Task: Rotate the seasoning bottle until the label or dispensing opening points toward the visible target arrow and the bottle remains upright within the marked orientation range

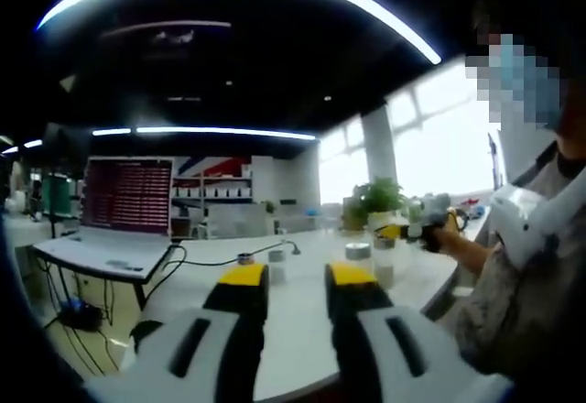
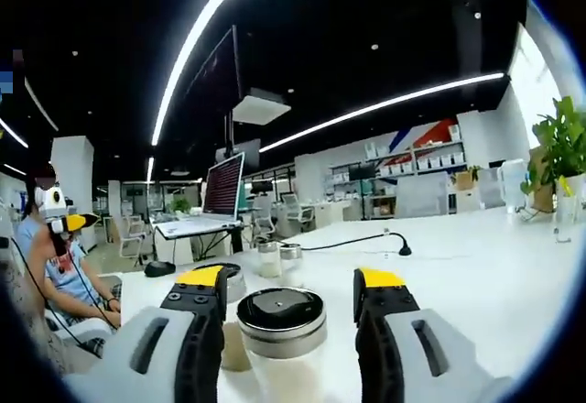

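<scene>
In the right gripper view a seasoning bottle (image 2: 281, 322) with a dark lid and metal rim stands upright on the white table (image 2: 476, 266). My right gripper (image 2: 289, 279) is open, with one yellow-tipped jaw on each side of the bottle and a small gap on both sides. A second lidded bottle (image 2: 235, 284) stands just behind the left jaw. My left gripper (image 1: 298, 277) is open and holds nothing, hanging over the table's near edge (image 1: 302, 330). Farther off, several small bottles (image 1: 358, 255) stand on the table. No arrow mark is visible.
A person at the right (image 1: 531, 275) holds another yellow-tipped gripper (image 1: 426, 229) over the table. A seated person (image 2: 64, 266) is at the far left. Two small jars (image 2: 279, 256), a black cable (image 2: 366, 238), a laptop (image 2: 215, 197) and potted plants (image 2: 560, 147) stand around.
</scene>
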`<state>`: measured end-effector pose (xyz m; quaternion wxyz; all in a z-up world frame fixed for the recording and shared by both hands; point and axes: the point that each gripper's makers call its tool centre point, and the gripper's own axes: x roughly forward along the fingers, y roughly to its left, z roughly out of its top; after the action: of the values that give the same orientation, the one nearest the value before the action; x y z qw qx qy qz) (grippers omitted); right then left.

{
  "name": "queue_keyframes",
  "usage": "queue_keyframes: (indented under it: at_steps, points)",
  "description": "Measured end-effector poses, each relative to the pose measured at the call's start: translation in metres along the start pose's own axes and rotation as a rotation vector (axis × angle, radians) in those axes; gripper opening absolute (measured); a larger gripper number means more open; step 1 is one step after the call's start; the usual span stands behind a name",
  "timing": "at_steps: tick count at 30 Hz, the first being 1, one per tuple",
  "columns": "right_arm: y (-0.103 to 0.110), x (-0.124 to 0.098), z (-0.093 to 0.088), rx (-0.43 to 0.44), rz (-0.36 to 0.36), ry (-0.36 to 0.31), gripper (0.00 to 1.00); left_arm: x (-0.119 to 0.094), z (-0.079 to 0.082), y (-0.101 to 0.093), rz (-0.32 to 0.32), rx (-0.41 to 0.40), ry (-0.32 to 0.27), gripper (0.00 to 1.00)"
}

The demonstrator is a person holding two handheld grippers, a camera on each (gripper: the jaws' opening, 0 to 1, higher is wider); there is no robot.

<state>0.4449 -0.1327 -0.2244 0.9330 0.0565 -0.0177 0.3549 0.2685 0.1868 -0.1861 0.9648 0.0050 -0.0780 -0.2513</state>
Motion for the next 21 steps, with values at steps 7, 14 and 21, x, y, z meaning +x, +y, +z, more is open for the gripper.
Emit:
queue_keyframes:
  at_steps: [7, 14, 21]
  points:
    - [0.001, 0.004, -0.009, 0.012, -0.001, 0.017, 0.42, -0.003, 0.002, 0.002, 0.005, -0.003, -0.013, 0.26]
    - [0.003, 0.002, -0.012, -0.004, 0.036, 0.019, 0.41, -0.004, 0.002, 0.003, 0.007, -0.003, -0.014, 0.26]
    - [0.012, 0.001, -0.015, -0.005, 0.165, 0.08, 0.41, -0.001, 0.0, 0.0, -0.001, -0.003, -0.006, 0.26]
